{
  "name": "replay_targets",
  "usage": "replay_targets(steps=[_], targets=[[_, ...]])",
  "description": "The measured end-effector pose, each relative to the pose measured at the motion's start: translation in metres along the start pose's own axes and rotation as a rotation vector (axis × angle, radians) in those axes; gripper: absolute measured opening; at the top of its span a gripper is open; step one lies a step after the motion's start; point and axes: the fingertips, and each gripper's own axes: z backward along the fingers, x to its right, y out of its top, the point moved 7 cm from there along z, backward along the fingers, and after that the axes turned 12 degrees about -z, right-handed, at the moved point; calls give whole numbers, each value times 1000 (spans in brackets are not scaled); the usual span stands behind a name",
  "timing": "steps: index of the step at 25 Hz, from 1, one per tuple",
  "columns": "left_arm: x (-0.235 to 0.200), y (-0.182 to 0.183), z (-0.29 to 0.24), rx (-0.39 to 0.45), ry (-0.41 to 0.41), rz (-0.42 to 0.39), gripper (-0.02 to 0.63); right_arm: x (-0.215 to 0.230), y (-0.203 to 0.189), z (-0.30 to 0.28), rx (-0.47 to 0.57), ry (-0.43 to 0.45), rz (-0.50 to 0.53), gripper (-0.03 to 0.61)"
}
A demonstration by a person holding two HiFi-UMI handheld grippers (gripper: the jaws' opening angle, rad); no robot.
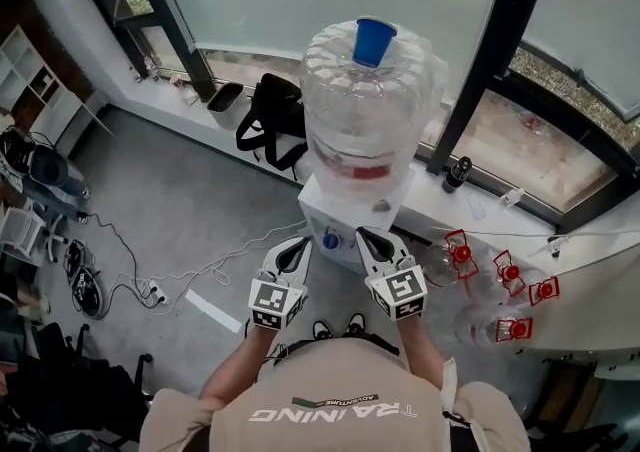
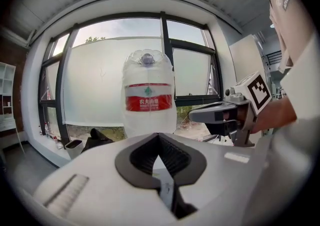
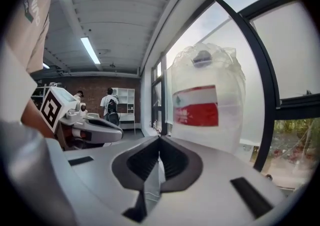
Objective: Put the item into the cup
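Looking down from the head view, the left gripper (image 1: 296,252) and right gripper (image 1: 371,242) are held side by side, just short of the white dispenser (image 1: 345,212), probably so both are ready before anything is picked up. The blue cup (image 1: 375,40) stands upright on top of the big water bottle (image 1: 365,110), well beyond both tools. No loose item for the cup can be made out.

In the left gripper view, the jaws are pressed together at the tips with nothing between them. They point at the bottle's red label (image 2: 148,103), and the other gripper is beside them on the right.

In the right gripper view, the jaws are likewise closed and empty. The bottle fills the right side, a small blurred shape on top of it is likely the cup, and the partner tool is at the left.
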Motion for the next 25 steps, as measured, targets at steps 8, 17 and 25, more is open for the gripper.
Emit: replay_targets(steps=[8,17,25], targets=[[-36,27,7,41,76,-6,8,-17,20,-9,29,17,101,11],[-56,35,8,74,121,13,8,-14,46,-14,107,-4,57,11],[-49,21,26,63,141,68,8,-19,43,-13,95,-19,66,11]])
